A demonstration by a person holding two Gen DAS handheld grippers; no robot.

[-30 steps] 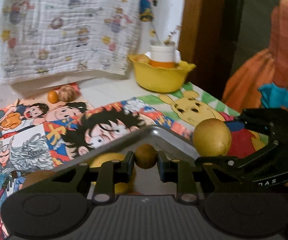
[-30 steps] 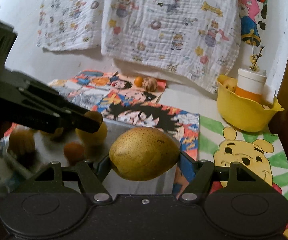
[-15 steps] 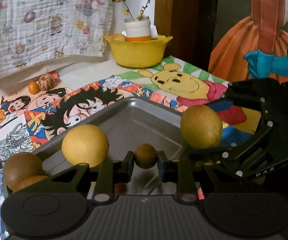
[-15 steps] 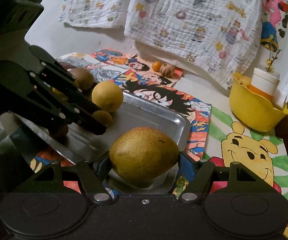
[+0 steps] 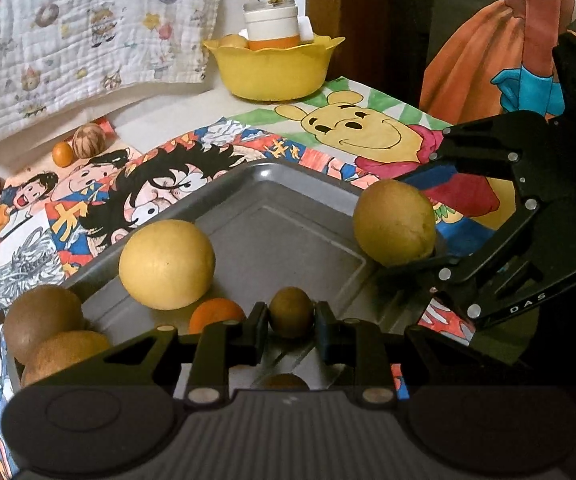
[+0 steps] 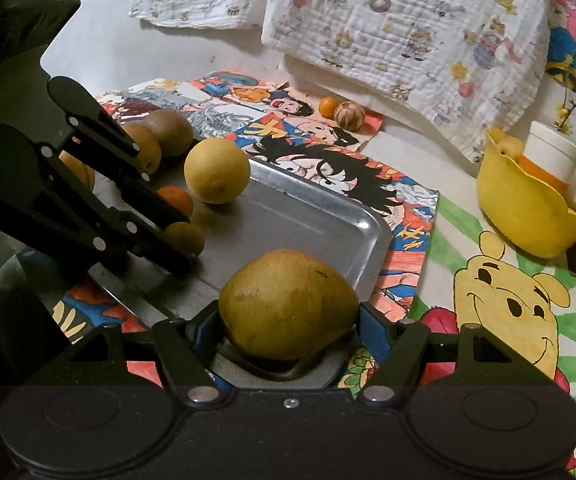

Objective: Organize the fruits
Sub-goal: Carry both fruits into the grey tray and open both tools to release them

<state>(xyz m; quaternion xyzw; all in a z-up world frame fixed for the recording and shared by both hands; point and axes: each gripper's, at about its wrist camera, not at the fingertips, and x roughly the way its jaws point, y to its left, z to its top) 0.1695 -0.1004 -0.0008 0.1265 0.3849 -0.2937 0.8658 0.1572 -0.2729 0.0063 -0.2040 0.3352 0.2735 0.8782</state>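
We see small round brown fruit [image 5: 290,317] pinched in left gripper [image 5: 290,322] over grey metal tray [image 5: 272,220]; big yellow-green pear [image 6: 288,310] clamped in right gripper [image 6: 288,320] at tray's near corner; round yellow fruit [image 5: 167,264] sits on tray

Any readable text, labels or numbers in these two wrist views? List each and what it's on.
"DAS": white letters on the black arm of the right gripper, seen in the left wrist view.
Large yellow characters on the comic-print table mat: not Latin script, I cannot read them reliably.
White jar in the yellow bowl: no label legible.
Cartoon-print cloth on the wall: pictures only, no readable words.
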